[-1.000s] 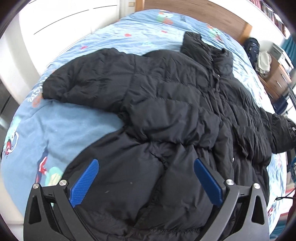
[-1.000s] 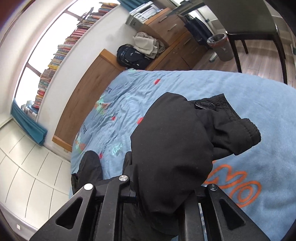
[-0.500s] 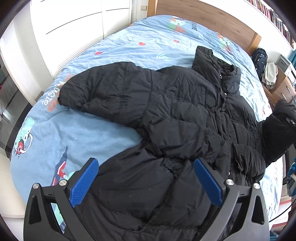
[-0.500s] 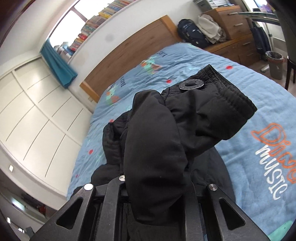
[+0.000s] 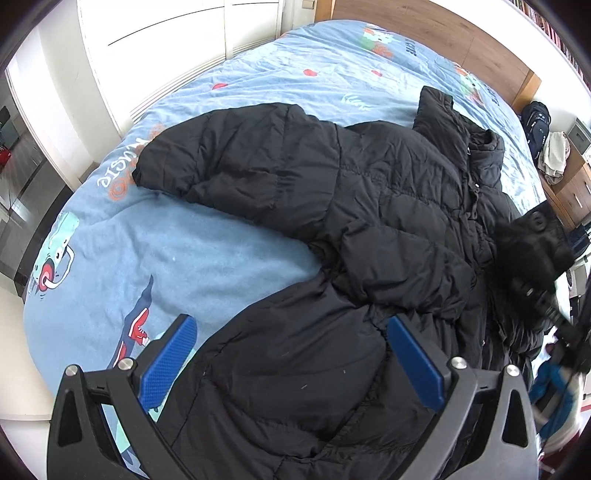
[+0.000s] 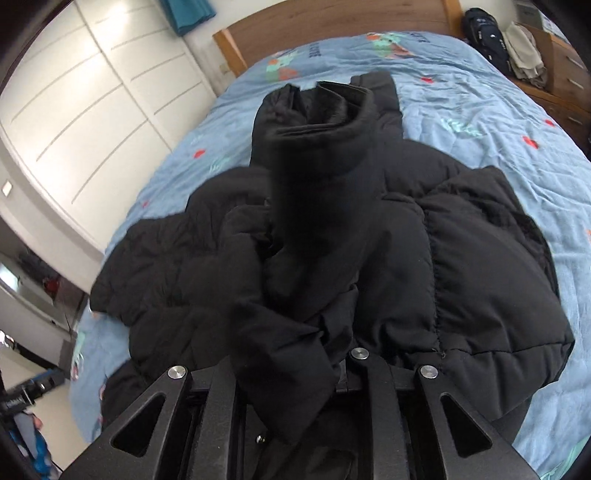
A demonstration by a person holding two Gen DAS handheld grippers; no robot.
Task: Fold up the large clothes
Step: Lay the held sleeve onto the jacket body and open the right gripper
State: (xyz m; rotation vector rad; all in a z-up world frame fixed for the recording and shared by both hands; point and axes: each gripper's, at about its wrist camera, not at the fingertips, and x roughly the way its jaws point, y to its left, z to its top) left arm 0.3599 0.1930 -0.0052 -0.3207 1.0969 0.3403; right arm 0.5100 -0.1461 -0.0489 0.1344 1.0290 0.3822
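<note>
Left wrist view: the jacket (image 5: 369, 229) is a big black puffer spread over the bed (image 5: 155, 251), front side up, collar toward the headboard (image 5: 436, 33). One sleeve (image 5: 236, 155) sticks out sideways from the body and lies flat on the blue cover. The left gripper (image 5: 291, 354) hovers over the jacket's hem end with its blue pads (image 5: 168, 362) spread wide, nothing between them. At the jacket's far edge the other sleeve's cuff (image 5: 532, 240) is lifted off the bed, with a bit of the other tool visible under it.

Right wrist view: the right gripper (image 6: 291, 384) is clamped on that other sleeve (image 6: 317, 206), fabric bunched up between the fingers and the cuff end sticking up toward the headboard (image 6: 332, 18). The jacket (image 6: 480, 258) body lies on the bed (image 6: 498, 110) right underneath. A dresser (image 6: 561, 70) stands beside the bed.
</note>
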